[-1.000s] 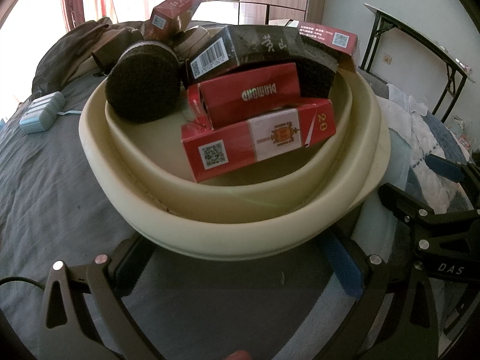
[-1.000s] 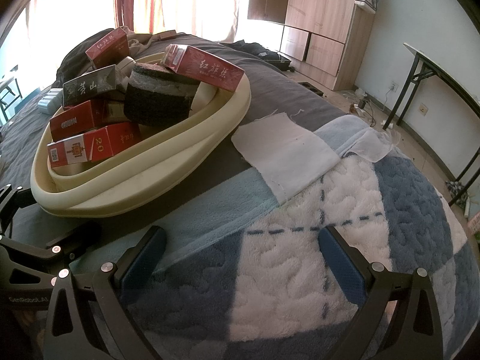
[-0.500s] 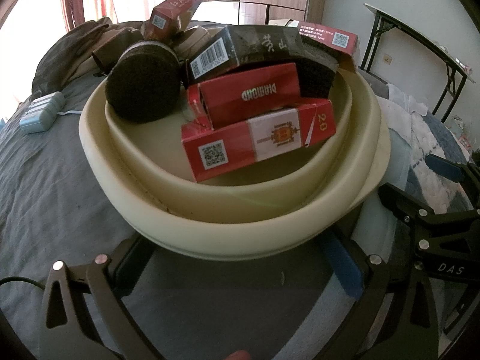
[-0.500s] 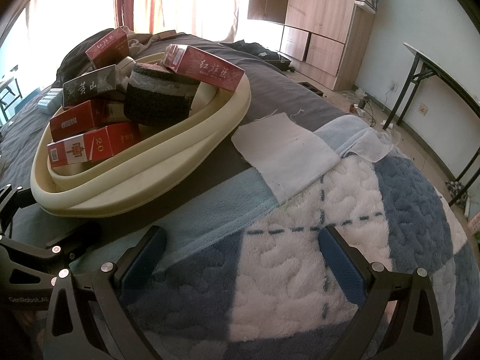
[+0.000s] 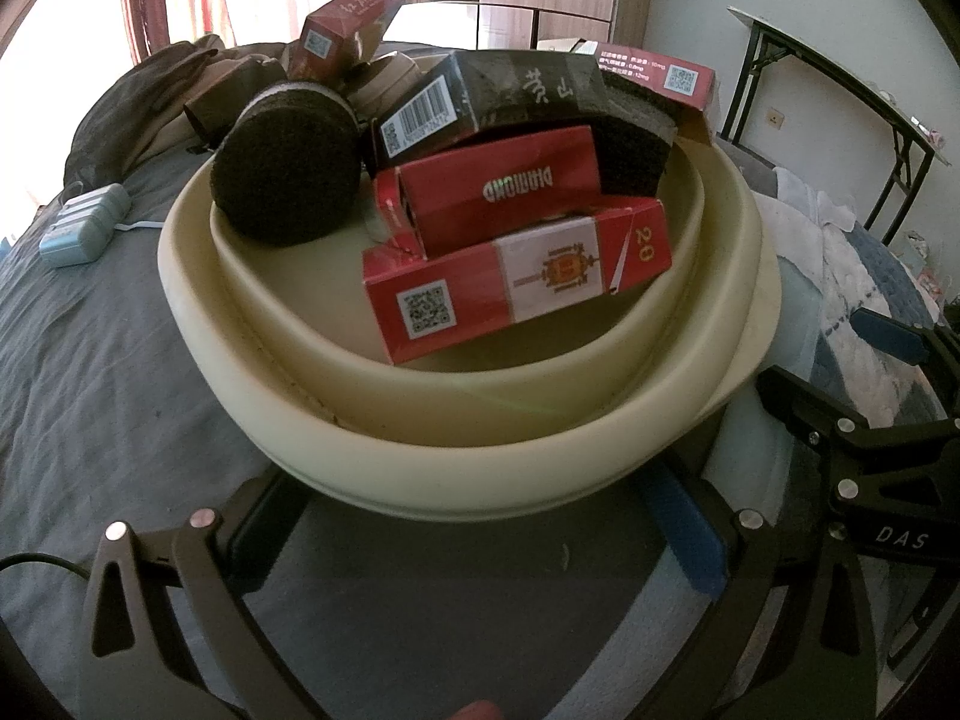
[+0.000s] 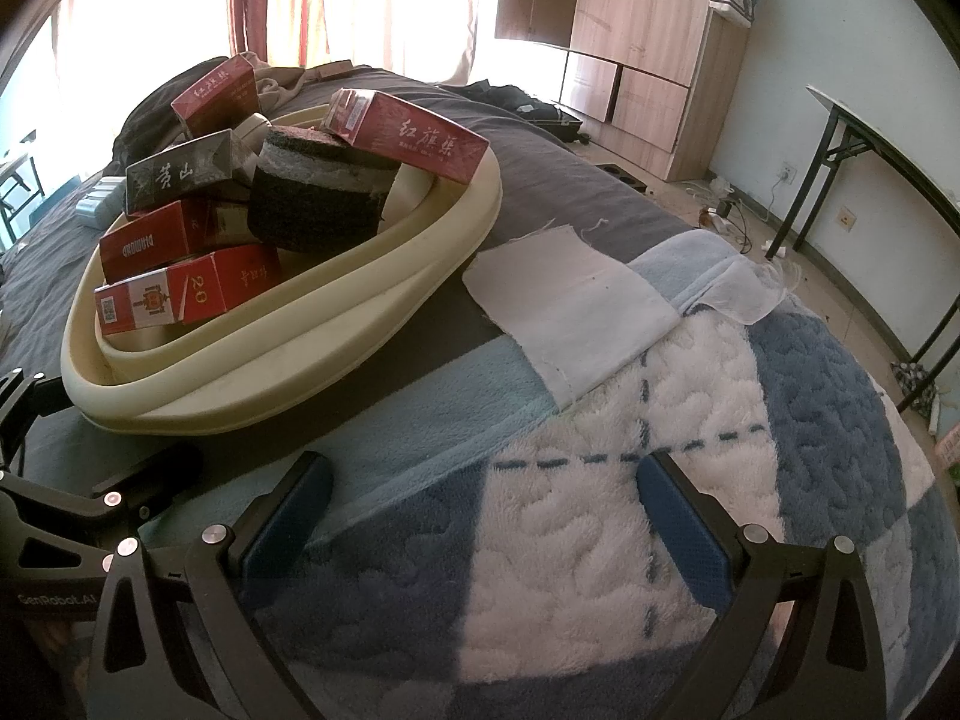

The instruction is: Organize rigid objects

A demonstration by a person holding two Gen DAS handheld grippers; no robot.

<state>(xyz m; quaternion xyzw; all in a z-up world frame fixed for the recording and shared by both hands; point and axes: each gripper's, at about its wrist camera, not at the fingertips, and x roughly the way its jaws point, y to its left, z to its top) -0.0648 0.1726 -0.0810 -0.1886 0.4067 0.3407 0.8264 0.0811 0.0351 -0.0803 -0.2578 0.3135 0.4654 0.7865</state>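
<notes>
Red "DIAMOND" carton (image 5: 501,195) in cream basin (image 5: 420,450)

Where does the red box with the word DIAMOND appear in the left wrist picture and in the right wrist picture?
Left wrist view: the red DIAMOND box lies at the centre, word upside down, above the red box marked 20.
Right wrist view: it sits at the left, behind the same box.
Shared landmark: the cream tray holding them.

A bedroom: bed (image 6: 600,540), wardrobe (image 6: 648,30), curtains (image 6: 360,0).
</notes>
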